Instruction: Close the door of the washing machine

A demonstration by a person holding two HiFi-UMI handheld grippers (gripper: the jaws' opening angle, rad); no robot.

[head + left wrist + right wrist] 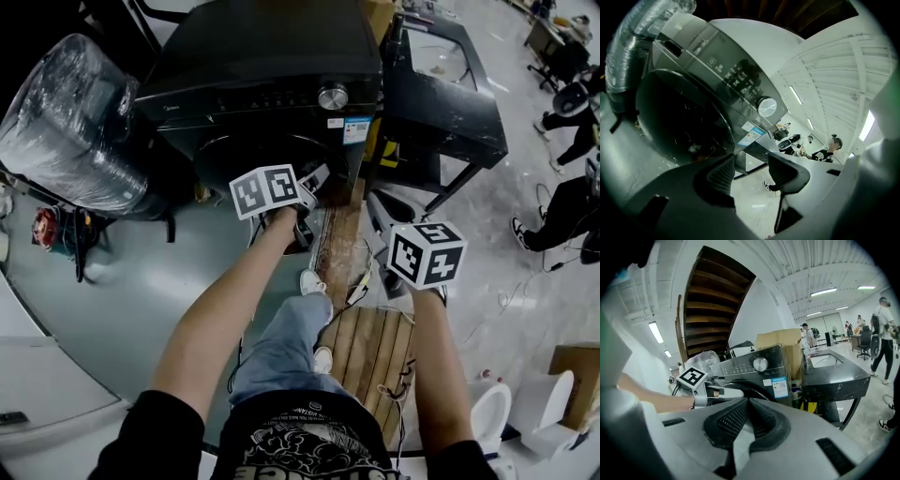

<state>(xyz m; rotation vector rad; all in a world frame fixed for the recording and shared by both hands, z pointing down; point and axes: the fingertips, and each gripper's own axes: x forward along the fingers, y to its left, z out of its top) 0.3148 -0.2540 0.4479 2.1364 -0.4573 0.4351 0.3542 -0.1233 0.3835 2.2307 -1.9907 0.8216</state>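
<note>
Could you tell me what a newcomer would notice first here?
The dark washing machine with its silver dial fills the top of the head view. A shiny plastic-wrapped bundle stands left of it, and the left gripper and right gripper point toward it.

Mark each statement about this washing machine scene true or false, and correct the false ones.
1. The washing machine is black with a silver dial. True.
2. The left gripper grips the dial. False: its jaws stand apart with nothing between them.
3. The right gripper has its jaws together and empty. True.
4. A white table stands beside the machine. False: the table is black.
5. A plastic-wrapped bundle sits on the machine's other side. True.
</note>
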